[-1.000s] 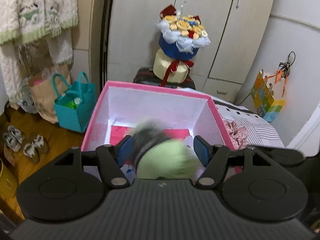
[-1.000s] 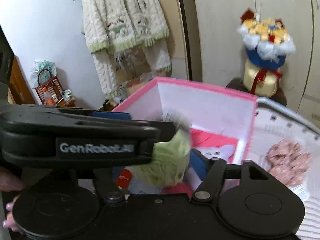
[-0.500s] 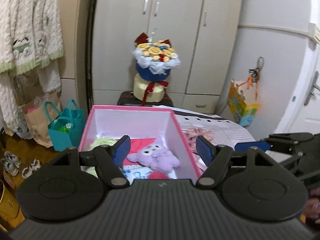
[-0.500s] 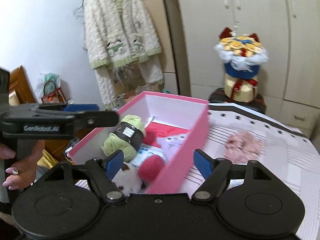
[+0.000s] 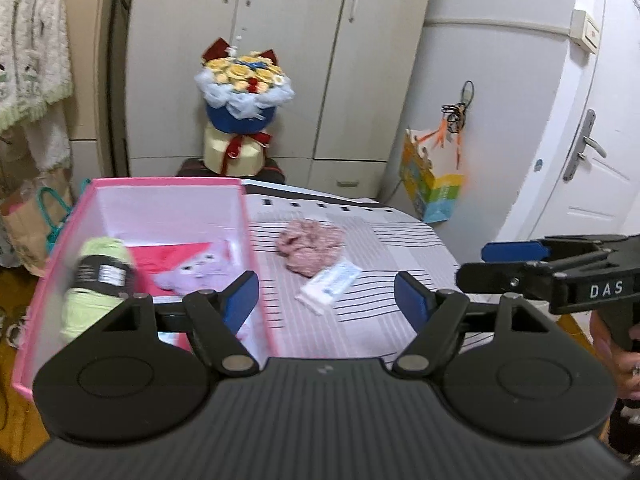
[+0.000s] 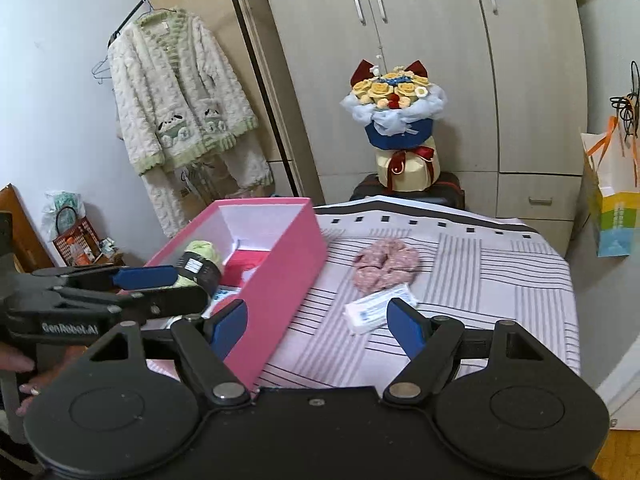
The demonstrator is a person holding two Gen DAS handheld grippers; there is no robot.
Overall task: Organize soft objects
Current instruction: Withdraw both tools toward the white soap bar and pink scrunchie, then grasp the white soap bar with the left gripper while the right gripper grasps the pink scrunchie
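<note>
We've got the green yarn ball point(image 5: 98, 276) and the lilac plush point(image 5: 200, 266) lying inside the pink box point(image 6: 288, 256), so that side looks sorted. Left on the striped bedspread point(image 6: 480, 280) are the pink scrunchie point(image 6: 386, 266) and, touching its near edge, a white tissue pack point(image 6: 378, 308), well apart from the box. Our left gripper point(image 5: 324, 296) hangs empty over the box's corner, its jaws having just been widening with nothing between them. Our right gripper point(image 6: 318, 322) is spread wide too, empty, tilted downward and lined up toward the tissue pack, which we judge the likely next pick.
</note>
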